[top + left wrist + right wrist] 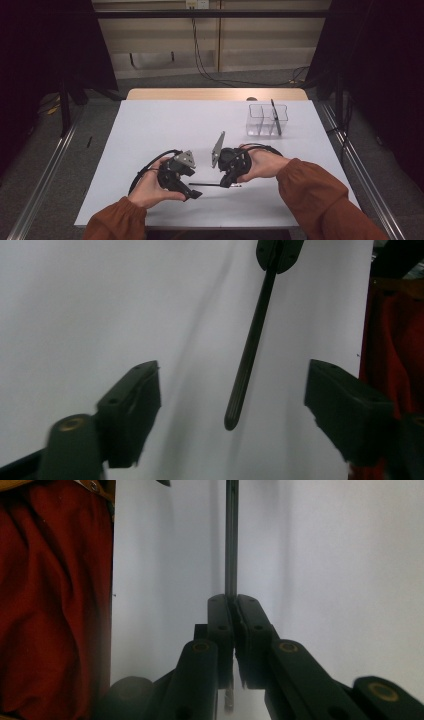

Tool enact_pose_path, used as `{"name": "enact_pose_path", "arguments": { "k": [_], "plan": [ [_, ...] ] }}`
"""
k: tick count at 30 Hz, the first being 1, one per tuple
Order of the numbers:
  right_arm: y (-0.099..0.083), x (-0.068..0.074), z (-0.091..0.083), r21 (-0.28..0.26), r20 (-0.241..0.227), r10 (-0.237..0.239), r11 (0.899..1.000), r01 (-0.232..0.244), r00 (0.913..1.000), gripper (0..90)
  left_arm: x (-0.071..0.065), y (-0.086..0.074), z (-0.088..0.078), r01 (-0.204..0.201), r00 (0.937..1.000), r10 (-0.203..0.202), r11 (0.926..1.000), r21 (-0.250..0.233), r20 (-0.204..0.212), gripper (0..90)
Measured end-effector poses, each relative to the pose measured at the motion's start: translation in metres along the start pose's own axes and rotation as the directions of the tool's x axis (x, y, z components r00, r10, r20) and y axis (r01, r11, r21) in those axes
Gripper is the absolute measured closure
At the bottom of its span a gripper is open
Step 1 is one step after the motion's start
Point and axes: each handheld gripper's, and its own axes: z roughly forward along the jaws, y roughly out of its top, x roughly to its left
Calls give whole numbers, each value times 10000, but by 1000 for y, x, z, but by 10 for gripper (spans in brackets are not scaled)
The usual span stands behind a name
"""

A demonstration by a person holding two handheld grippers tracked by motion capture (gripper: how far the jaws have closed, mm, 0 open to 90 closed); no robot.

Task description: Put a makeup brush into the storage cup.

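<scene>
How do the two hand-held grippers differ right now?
The right gripper has its fingers shut on a thin black rod; the left gripper stands open, gripping nothing, the rod's free end between its fingers untouched. The right one's grey plate stands on edge; the left one's lies flatter. Both are black and hand-held.

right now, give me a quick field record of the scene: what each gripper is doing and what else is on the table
right gripper: jaws shut on thin black rod
left gripper: jaws open either side of the rod's free end, not touching
rod: about level, just above white table
clear box: far right of table, divided, another dark stick leaning in it
</scene>
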Motion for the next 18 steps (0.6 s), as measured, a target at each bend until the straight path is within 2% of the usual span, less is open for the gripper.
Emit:
{"name": "enact_pose_path", "arguments": {
  "k": [3,7,8,9,11,12,18],
  "plan": [
    [0,0,2,-53,-44,-49,10000,49,10000,862,0,4,1,-117,9998,122,9995,281,-157,333],
    [1,0,4,-54,-43,-100,9999,100,9999,863,1,8,0,-24,9999,26,9997,234,-107,415],
    [1,1,5,-80,-63,-91,9999,91,9999,862,1,8,-1,117,9996,-113,9998,129,-242,438],
    [1,0,5,-112,-89,-164,9998,163,9998,862,2,8,-1,204,9996,-204,9998,5,-201,465],
    [1,0,4,-139,-23,-215,9997,215,9998,862,3,9,0,194,9997,-192,9997,136,-150,520],
    [0,1,4,-57,-56,-92,9999,91,9999,863,3,9,0,134,9997,-129,9996,242,-185,527],
    [-1,1,2,-119,93,-67,9999,68,9999,862,0,9,3,-200,9998,202,9989,432,-40,660]
  ]
}}
